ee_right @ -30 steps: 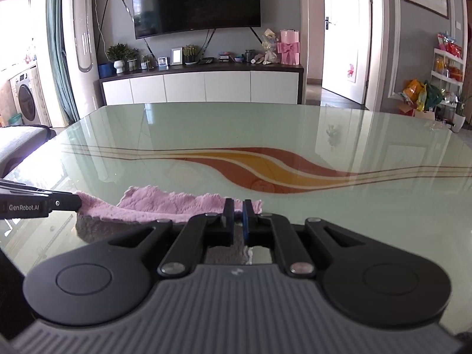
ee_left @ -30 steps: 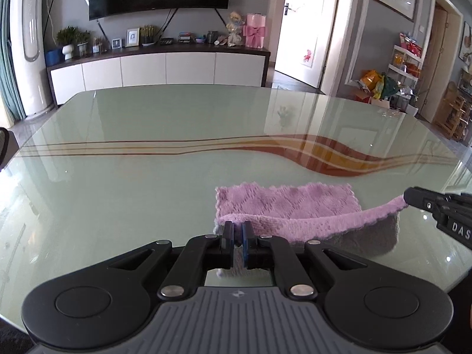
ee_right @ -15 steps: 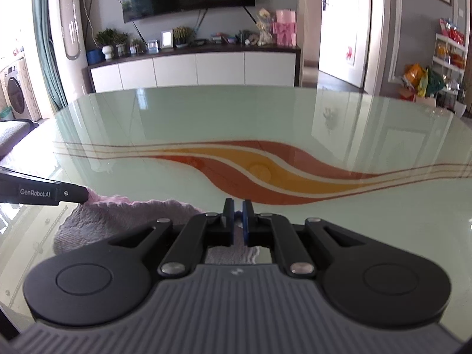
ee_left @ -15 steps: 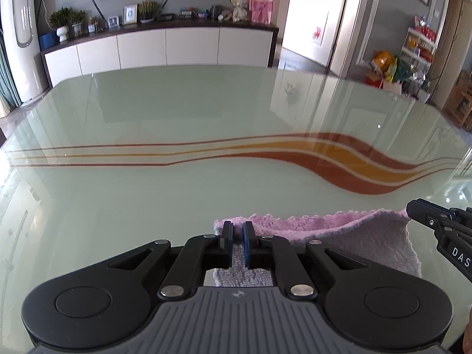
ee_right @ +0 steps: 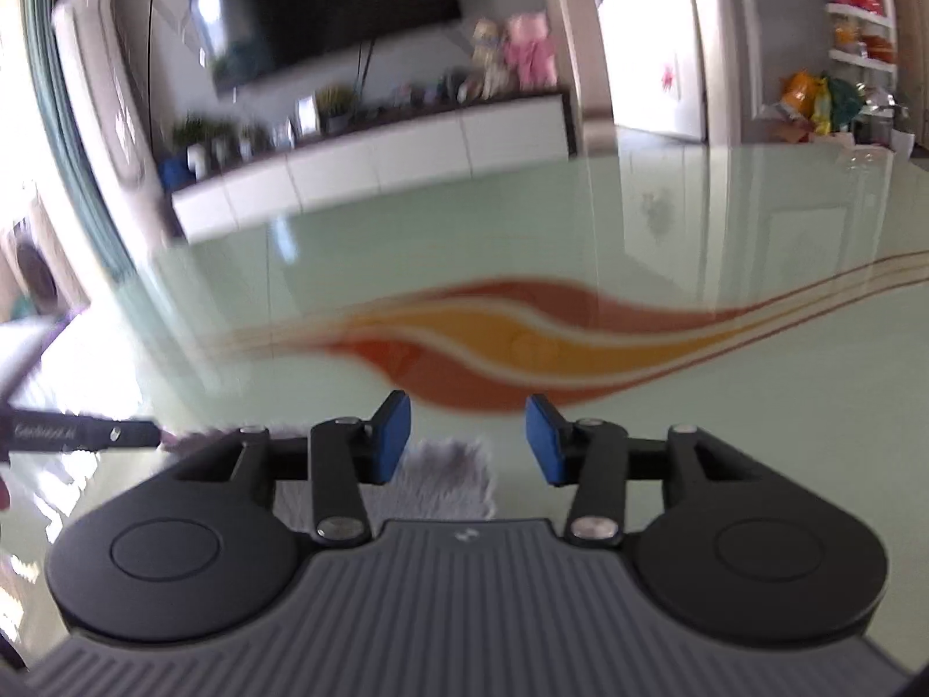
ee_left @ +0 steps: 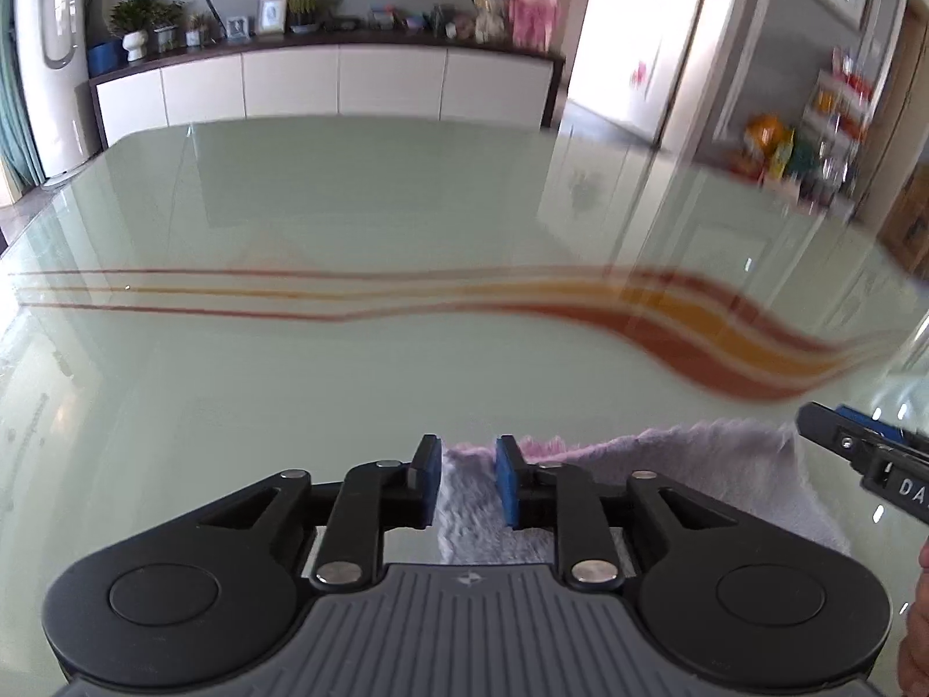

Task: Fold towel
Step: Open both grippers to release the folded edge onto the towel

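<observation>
Now both hand-held grippers, left (ee_left: 468,482) and right (ee_right: 468,441), tilt downward, jaws opening over the towel (ee_left: 668,464).

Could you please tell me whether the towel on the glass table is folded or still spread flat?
Folded: the towel lies doubled on the table, its pink edge peeking from under the paler top layer.

Both grippers tilt downward: the left gripper (ee_left: 468,482) is spreading its jaws, the right gripper (ee_right: 468,438) spreading wider.
</observation>
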Available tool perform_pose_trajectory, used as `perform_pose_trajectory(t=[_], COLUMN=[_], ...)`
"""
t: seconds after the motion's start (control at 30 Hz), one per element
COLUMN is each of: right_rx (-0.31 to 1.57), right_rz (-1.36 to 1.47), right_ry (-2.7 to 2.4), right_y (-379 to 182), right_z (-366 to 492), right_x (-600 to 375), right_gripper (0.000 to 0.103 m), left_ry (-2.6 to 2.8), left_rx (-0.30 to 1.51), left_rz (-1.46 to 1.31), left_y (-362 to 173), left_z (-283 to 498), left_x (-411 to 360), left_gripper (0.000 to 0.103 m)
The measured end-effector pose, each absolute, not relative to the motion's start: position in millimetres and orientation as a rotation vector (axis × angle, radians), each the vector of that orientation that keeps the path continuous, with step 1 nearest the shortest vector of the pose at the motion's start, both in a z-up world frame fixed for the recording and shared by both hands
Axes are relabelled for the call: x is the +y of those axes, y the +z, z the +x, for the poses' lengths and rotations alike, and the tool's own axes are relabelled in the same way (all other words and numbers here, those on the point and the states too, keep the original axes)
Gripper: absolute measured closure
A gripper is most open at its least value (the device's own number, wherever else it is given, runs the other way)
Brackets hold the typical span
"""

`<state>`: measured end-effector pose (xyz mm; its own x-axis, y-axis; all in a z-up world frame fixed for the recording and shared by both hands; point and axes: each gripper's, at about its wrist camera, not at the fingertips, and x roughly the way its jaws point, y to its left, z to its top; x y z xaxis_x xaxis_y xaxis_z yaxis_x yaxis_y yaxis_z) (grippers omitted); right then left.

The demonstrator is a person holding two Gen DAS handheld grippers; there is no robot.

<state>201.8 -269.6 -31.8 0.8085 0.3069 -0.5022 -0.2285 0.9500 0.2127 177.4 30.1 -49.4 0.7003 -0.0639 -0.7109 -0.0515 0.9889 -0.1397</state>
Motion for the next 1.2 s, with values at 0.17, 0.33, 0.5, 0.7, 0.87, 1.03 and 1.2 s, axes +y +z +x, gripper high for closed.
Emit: perform_pose_trajectory(t=[0.17,0.33,0.5,0.7,0.87,1.03,1.2], right_rx=[0.525,0.544,0.636,0.616,0.522,0.611,0.573], right_rz=[0.055,-0.022,-0.053,-0.059,-0.084,-0.11,-0.153], right_ry=[0.358,0.418,0.417,0.412,0.424,0.392,0.352], right_y=[-28,-43,-58,-50,-35,-60,-70], right_z=[159,134,123,100,105,119,101], right_x=[-262,-228,-227,-242,-219,-199,-217], right_gripper=[0.061,0.061,0.062,0.062,0.06,0.062,0.051], left_ry=[-0.013,-0.14,-0.174,-0.205,-0.204,-0.182,-0.187], left_rx=[0.736,0.731,0.783,0.766,0.716,0.755,0.724], left_rz=[-0.102,-0.007,0.06,0.082,0.067,0.083,0.08], left_y=[-42,-55,-78,-77,-65,-78,-84], left_z=[143,132,121,93,98,110,93], left_x=[37,-2,-22,-18,-24,-39,-30], left_gripper=[0.063,0.056,0.055,0.054,0.045,0.048,0.04])
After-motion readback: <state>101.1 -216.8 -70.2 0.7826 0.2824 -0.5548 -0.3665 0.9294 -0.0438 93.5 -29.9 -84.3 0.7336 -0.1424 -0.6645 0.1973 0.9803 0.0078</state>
